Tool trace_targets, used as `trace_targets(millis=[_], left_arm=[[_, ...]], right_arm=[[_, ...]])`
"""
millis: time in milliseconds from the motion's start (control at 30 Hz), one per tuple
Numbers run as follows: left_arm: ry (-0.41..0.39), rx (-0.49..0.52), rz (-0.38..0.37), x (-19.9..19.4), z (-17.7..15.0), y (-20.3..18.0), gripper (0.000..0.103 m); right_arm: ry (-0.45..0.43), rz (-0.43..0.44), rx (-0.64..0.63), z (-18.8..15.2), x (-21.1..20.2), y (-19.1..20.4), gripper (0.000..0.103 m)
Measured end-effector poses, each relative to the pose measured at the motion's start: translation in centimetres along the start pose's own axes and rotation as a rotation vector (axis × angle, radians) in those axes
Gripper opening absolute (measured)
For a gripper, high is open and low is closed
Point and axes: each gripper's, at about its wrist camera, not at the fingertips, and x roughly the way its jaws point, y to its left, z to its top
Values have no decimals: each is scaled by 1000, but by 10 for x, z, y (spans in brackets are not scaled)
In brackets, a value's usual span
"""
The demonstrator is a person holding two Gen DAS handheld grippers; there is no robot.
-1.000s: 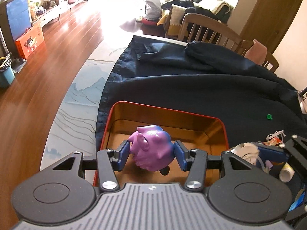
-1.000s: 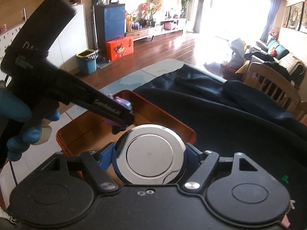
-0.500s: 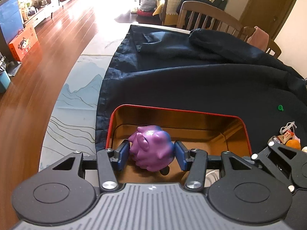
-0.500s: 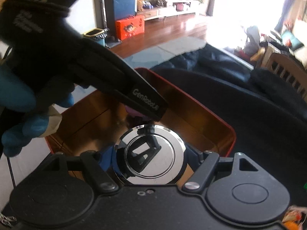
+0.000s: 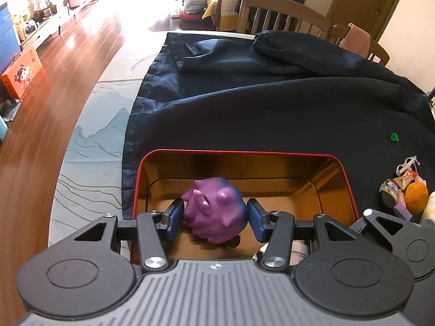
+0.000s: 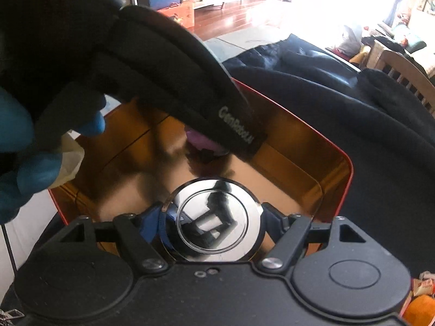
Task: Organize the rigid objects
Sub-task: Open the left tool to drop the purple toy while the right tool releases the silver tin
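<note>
A red-rimmed tin (image 5: 244, 152) with a golden inside stands on the dark cloth. My left gripper (image 5: 214, 218) is shut on a purple knobbly toy (image 5: 217, 212), held low inside the tin near its left wall. In the right wrist view, my right gripper (image 6: 214, 225) is shut on a shiny round metal disc (image 6: 214, 220) over the tin's (image 6: 337, 163) near right part. One of the left gripper's black fingers (image 6: 236, 127) crosses in front and hides most of the toy (image 6: 201, 141). A blue-gloved hand (image 6: 16, 141) holds that gripper.
A dark blue cloth (image 5: 272, 108) covers most of the table; its pale printed mat (image 5: 89, 163) shows at the left edge. Small loose items (image 5: 407, 193) lie right of the tin, and a green pin (image 5: 393, 136) lies farther back. Wooden chairs (image 5: 285, 13) stand behind.
Both grippers have sunk toward the tin with their loads still held. The right gripper with the disc has come in over the tin, close beside the left one.
</note>
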Motion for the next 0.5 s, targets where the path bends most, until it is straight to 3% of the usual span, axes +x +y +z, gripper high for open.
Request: trace_targets(millis=[67,300,500], left_arm=[[2,3,2,1,0,-1,50],[3,-2,-5,1,0,-1,51],[-30,-19,-14,-10,-1,0,63]], right_arm=[[-9,5,15,-1,-5,-1,83],[-59,10,24,-6,-29,-2,87],[-107,5,64,-12,-49,-9,89]])
